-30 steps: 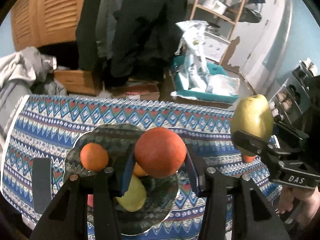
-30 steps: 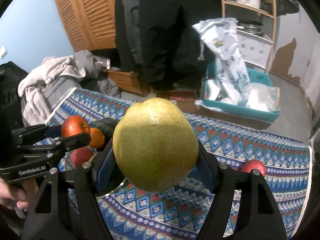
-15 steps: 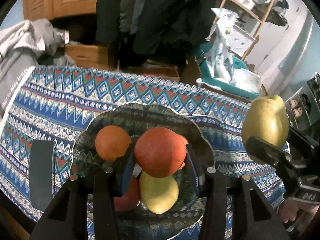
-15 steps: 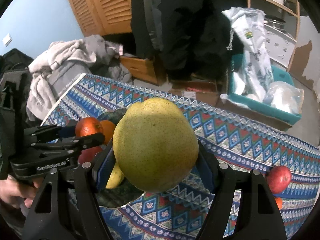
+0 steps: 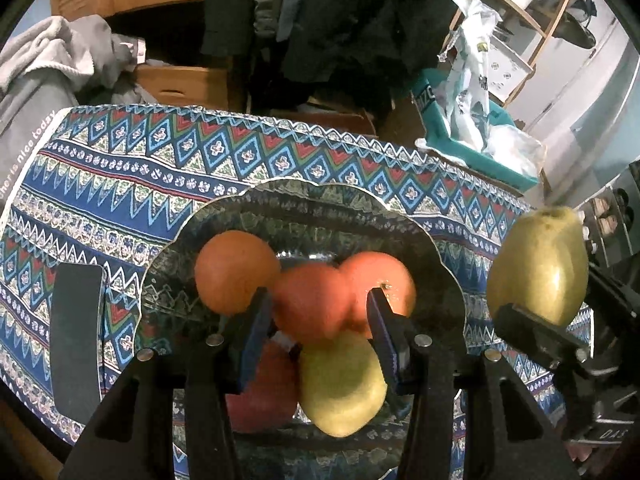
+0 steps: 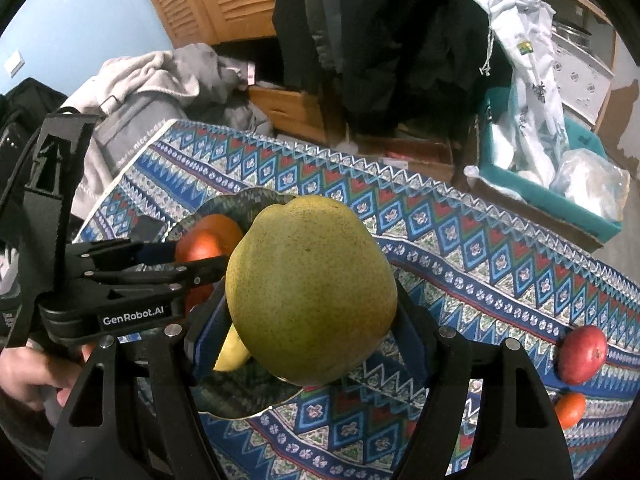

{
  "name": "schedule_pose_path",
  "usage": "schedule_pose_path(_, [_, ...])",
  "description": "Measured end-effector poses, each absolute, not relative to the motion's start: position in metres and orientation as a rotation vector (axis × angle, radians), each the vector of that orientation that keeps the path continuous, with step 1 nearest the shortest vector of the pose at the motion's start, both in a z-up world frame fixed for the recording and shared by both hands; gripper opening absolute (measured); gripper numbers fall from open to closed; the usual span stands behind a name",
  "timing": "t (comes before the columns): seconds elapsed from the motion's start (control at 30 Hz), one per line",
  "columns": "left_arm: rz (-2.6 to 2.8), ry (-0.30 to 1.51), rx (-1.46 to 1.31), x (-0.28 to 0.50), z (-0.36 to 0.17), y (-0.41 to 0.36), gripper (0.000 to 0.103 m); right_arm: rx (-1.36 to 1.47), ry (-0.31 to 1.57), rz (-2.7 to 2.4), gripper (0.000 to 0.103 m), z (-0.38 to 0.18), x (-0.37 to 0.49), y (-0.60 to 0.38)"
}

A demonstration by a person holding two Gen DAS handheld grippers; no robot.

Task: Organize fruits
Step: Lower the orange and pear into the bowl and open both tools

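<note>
My left gripper [image 5: 316, 302] is shut on an orange [image 5: 312, 300], low over a dark glass plate [image 5: 304, 204]. On the plate lie two more oranges [image 5: 236, 270], a yellow fruit [image 5: 340, 388] and a red apple [image 5: 260, 404]. The held orange looks blurred and sits close against the others; touching or apart I cannot tell. My right gripper [image 6: 310, 300] is shut on a big green pear [image 6: 312, 288], above the plate's [image 6: 224, 404] right side. In the left wrist view that pear [image 5: 538, 264] hangs at the right.
A patterned blue tablecloth [image 6: 460, 240] covers the table. A red apple [image 6: 582, 354] and a small orange [image 6: 570, 410] lie on it at the right. A flat black slab [image 5: 76, 340] lies left of the plate. Clothes, boxes and a teal bin [image 6: 560, 196] stand beyond the far edge.
Both grippers have sunk toward the plate with their fruit, and the plate fills more of both views. The held orange is now down among the plate's fruit.
</note>
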State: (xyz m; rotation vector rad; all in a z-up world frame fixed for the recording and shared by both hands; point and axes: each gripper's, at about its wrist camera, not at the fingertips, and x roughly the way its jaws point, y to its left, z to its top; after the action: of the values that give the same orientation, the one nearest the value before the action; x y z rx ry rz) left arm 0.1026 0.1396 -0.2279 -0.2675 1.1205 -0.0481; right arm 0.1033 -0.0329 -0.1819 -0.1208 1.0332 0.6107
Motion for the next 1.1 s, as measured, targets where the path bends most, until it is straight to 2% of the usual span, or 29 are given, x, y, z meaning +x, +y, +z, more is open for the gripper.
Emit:
schedule_pose_path(0.4, [-0.010,1.130,-0.284,0.082,-0.217,0.153,0.056,-0.146,1.068,0.632,0.074,-0.194,0.096,-0.023])
schedule_pose_path(1.1, [0.031,1.127,-0.285,0.049,-0.213,0.167,0.057,-0.178,1.185,0.652,0.075,-0.233,0.086,0.002])
